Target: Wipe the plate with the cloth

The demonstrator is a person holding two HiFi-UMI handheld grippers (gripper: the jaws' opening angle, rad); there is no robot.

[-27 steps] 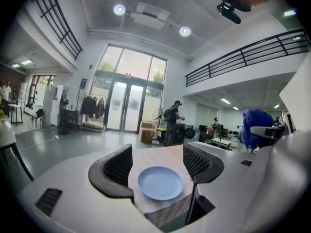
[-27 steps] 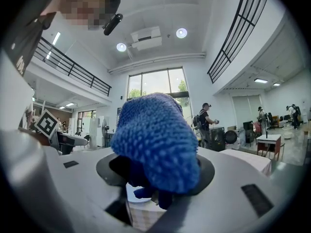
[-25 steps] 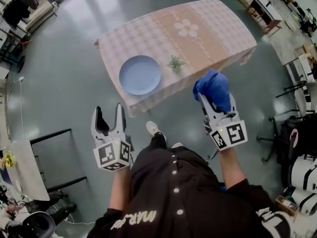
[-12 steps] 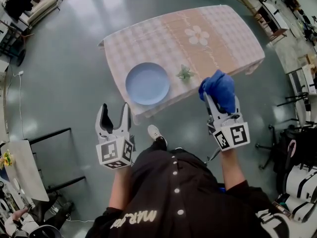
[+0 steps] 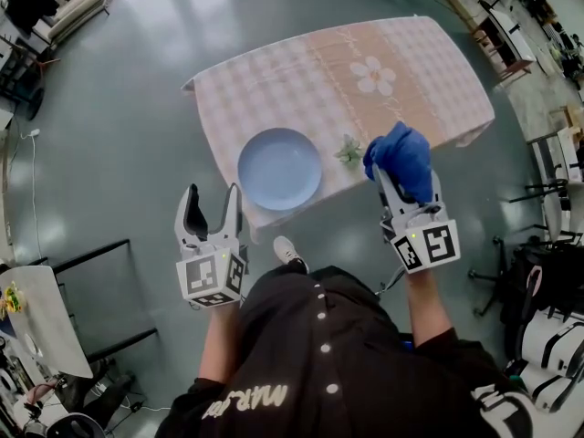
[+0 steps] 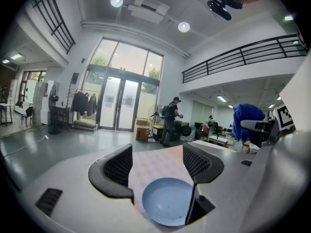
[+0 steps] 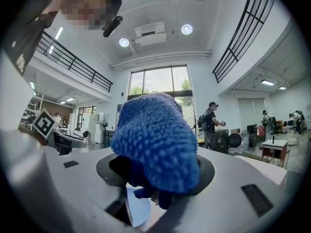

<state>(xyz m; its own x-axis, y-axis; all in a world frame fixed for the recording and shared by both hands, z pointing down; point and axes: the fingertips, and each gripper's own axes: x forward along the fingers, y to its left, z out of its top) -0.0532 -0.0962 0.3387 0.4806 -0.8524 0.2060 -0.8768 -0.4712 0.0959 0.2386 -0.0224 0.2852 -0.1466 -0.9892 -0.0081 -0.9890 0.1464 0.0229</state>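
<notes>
- Head view: the plate (image 5: 279,168) is lying flat near the front edge of the table (image 5: 274,71), on the checked tablecloth and within reach of both arms.
- The left gripper (image 5: 212,199) is hovering off the table edge, just short of the plate. Its jaws are spread and holding nothing. My read is it's lining up to steady the plate rim during the wipe.
- The right gripper (image 5: 401,190) is clenching the cloth (image 5: 400,158), bunched into a wad sticking out past the jaw tips. That looks sensible, since the soft wad would meet the plate before hard plastic does.
- The cloth is in the air at the table's front edge, to the right of the plate and not touching it. A small green sprig (image 5: 349,150) is sitting between plate and cloth, so there's a risk of clipping it on the way across.
- Judgement: this is the approach phase and wiping isn't started yet.
- Left gripper view: the jaws are standing wide apart with an empty gap. The plate is showing through the gap, lower down and beyond the tips, so the aim is roughly centred on it.
- The blue wad is showing at the right edge at similar height, so both tools are coming in level.
- Right gripper view: the cloth is filling the space between the jaws, pinched at its base, with the fluffy side facing forward.
- A pale sliver below the wad is probably the plate edge, but I can't confirm that.
- Next move, as I see it: swing right-to-left over the sprig, then lower the wad onto the plate.
</notes>
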